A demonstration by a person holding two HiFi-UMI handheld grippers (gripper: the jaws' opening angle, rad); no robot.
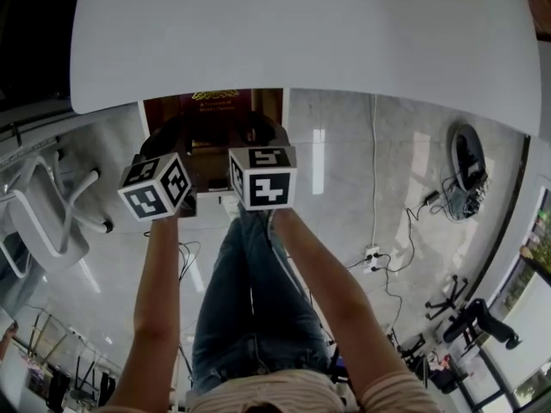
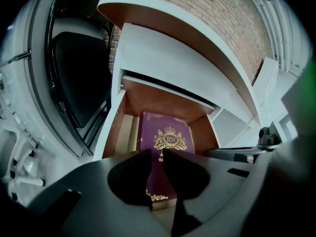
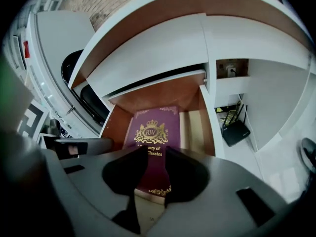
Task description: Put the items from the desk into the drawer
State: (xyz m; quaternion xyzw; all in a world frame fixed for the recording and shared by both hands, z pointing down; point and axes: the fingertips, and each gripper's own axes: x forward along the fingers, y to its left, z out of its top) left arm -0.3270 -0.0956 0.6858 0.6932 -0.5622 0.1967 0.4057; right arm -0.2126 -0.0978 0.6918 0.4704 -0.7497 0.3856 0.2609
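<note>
The head view looks straight down from high above the desk (image 1: 301,33). Both gripper views sit low and close in front of the open drawer (image 2: 114,127), looking in. Both show the same book (image 2: 165,137).

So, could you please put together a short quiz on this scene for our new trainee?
1. True or false: the purple book lies inside the open drawer.
2. Multiple choice: what do the fingers of the left gripper hold? A) the book B) a pen C) nothing; they stand slightly apart, with the book seen beyond the gap.
3. Fill in: the gold crest on the book's cover carries the letters ___.

Key: 1 true; 2 C; 3 RW.
</note>
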